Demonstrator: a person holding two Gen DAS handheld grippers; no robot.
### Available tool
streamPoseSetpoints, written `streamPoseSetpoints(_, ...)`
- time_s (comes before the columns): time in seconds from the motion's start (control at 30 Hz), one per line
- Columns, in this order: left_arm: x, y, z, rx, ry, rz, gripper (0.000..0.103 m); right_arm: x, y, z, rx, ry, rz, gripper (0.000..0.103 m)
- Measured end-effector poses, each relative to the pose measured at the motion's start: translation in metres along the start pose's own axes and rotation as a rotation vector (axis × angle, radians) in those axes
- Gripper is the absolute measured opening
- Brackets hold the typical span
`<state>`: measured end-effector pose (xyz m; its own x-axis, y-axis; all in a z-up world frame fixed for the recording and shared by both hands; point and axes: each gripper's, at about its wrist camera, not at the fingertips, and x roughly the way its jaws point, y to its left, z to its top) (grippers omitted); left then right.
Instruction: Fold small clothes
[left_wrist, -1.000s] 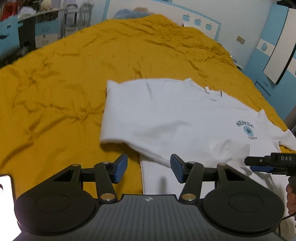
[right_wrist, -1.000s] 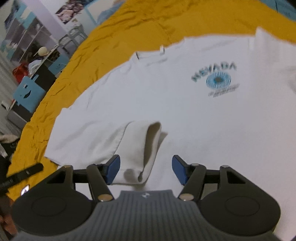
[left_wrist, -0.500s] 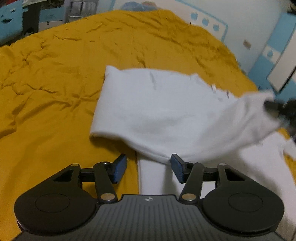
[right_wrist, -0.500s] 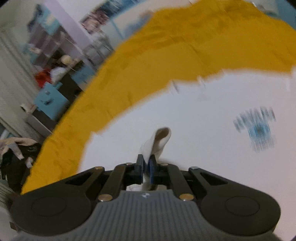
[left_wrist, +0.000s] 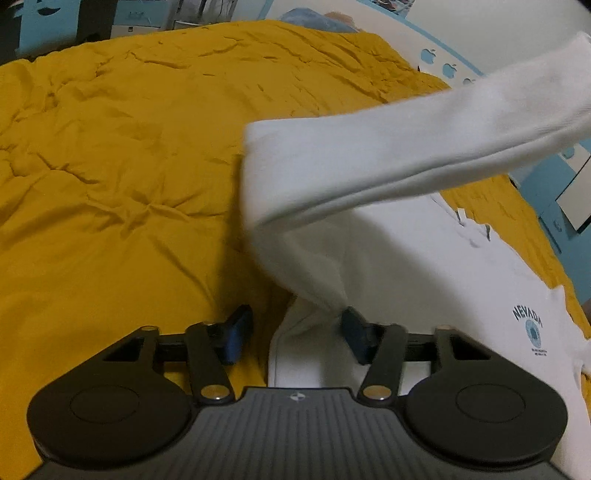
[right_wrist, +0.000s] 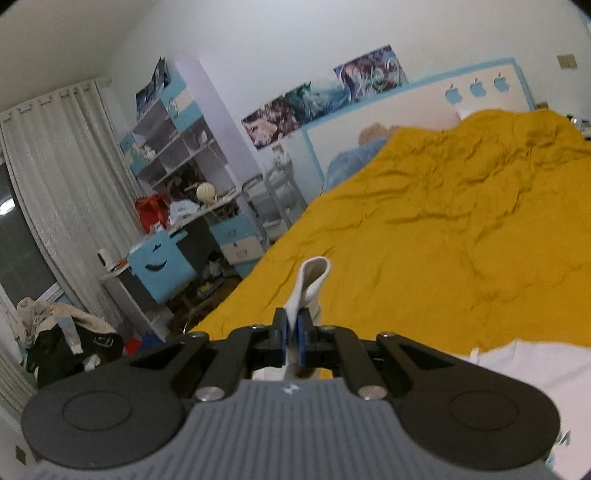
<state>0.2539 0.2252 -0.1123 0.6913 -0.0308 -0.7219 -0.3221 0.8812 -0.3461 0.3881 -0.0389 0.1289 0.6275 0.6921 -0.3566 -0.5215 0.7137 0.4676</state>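
A white T-shirt (left_wrist: 461, 280) with a blue "NEVADA" print lies on the yellow bedspread (left_wrist: 118, 177). Its sleeve (left_wrist: 424, 147) is lifted high and stretched up to the right, out of the left wrist view. My right gripper (right_wrist: 292, 332) is shut on the sleeve's cuff (right_wrist: 312, 280), which sticks up between its blue pads; the shirt body (right_wrist: 535, 365) shows low on the right. My left gripper (left_wrist: 293, 334) is open and empty, low over the shirt's left edge under the raised sleeve.
The yellow bedspread (right_wrist: 461, 229) runs far back to a white and blue headboard (right_wrist: 406, 110). A cluttered desk and shelves (right_wrist: 177, 206) stand left of the bed. A blue cabinet (left_wrist: 554, 184) stands at the bed's right.
My right gripper closed on the sleeve cuff and raised it high, tilting up toward the room. The sleeve now hangs stretched above the shirt. My left gripper stayed open and moved slightly.
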Motion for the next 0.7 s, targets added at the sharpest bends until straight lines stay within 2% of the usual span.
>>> streamPoseSetpoints(0.13, 0.005, 0.006, -0.002, -0.001, 0.009, 0.032, 0.026, -0.021, -0.033, 0.016, 0.010, -0.052, -0.077, 0.000)
streamPoseSetpoints(0.23, 0.004, 0.014, -0.002, -0.034, 0.013, 0.024, 0.023, -0.040, -0.080, 0.010, 0.040, -0.052, -0.177, 0.000)
streamPoseSetpoints(0.33, 0.005, 0.012, -0.004, -0.020, 0.017, 0.035, 0.023, -0.059, -0.150, -0.019, 0.140, 0.005, -0.310, 0.000)
streamPoseSetpoints(0.4, 0.006, 0.008, -0.005, 0.004, 0.016, 0.052, 0.022, -0.066, -0.200, -0.052, 0.219, 0.066, -0.417, 0.000)
streamPoseSetpoints(0.47, 0.005, 0.004, -0.007, 0.018, 0.018, 0.065, 0.022, -0.069, -0.241, -0.086, 0.308, 0.137, -0.486, 0.000)
streamPoseSetpoints(0.57, 0.004, 0.002, -0.008, 0.025, 0.024, 0.072, 0.022, -0.074, -0.279, -0.129, 0.415, 0.190, -0.521, 0.000)
streamPoseSetpoints(0.7, 0.003, 0.000, -0.007, 0.032, 0.034, 0.080, 0.021, -0.078, -0.287, -0.155, 0.441, 0.188, -0.526, 0.000)
